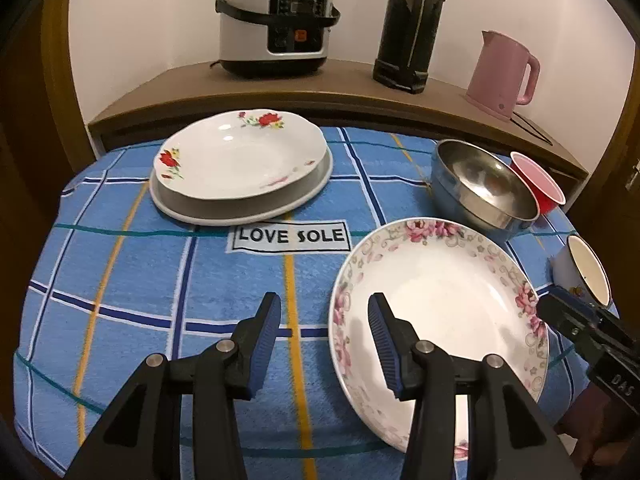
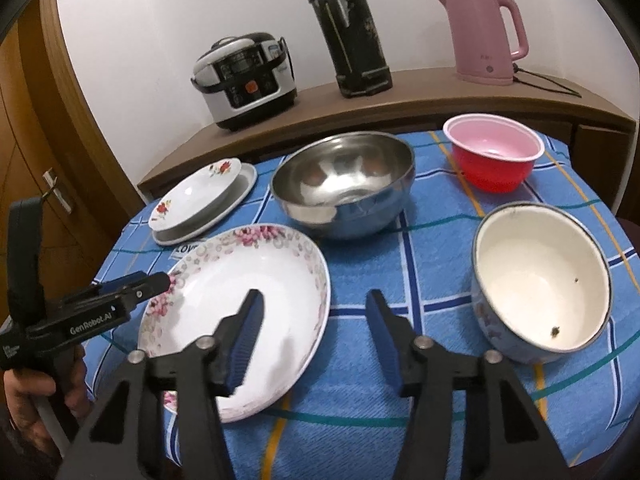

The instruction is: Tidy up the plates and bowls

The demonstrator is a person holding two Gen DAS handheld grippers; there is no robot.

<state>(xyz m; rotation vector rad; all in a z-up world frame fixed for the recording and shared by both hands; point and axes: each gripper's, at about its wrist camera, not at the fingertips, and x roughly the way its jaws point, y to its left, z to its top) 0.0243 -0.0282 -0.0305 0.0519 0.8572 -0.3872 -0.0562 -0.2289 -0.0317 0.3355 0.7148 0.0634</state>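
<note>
Pink-flowered plate at five o'clock, near rim raised; left gripper agape astride its nine o'clock rim; right gripper agape, gripping nothing.

Cloth label: you can read "LOVE SOLE" in black capitals on a pale patch sewn into the blue checked tablecloth, just in front of the stacked plates.
Same patch, right wrist view: only "LOV" shows; the flowered plate hides the rest.
Left gripper body: white lettering reads "GenRobot.AI".
Right gripper body: you see "DAS", possibly part of a longer word cut off at the edge.
Rice cooker panel: markings too small to read.
</note>
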